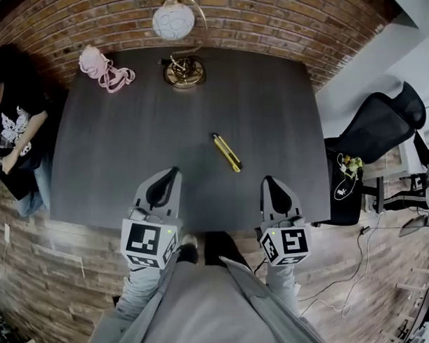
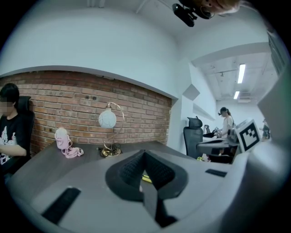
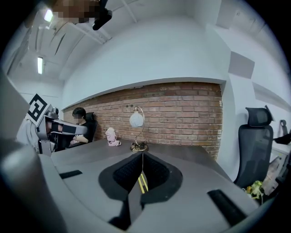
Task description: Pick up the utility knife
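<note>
I have both grippers empty, jaws pressed together: the left gripper [image 1: 174, 171] and the right gripper [image 1: 268, 180] are side by side over the near part of the dark table [image 1: 117, 150]. The yellow-and-black utility knife [image 1: 227, 151] lies flat and slantwise on the table just beyond them, between their tips and a little nearer my right one, touching neither; in the right gripper view it shows straight past the closed jaws. Farther back a lamp [image 1: 174, 22] and a pink bundle [image 1: 102, 67] sit near the brick wall [image 1: 276, 15], and a person [image 1: 16, 125] sits at the table's left side.
</note>
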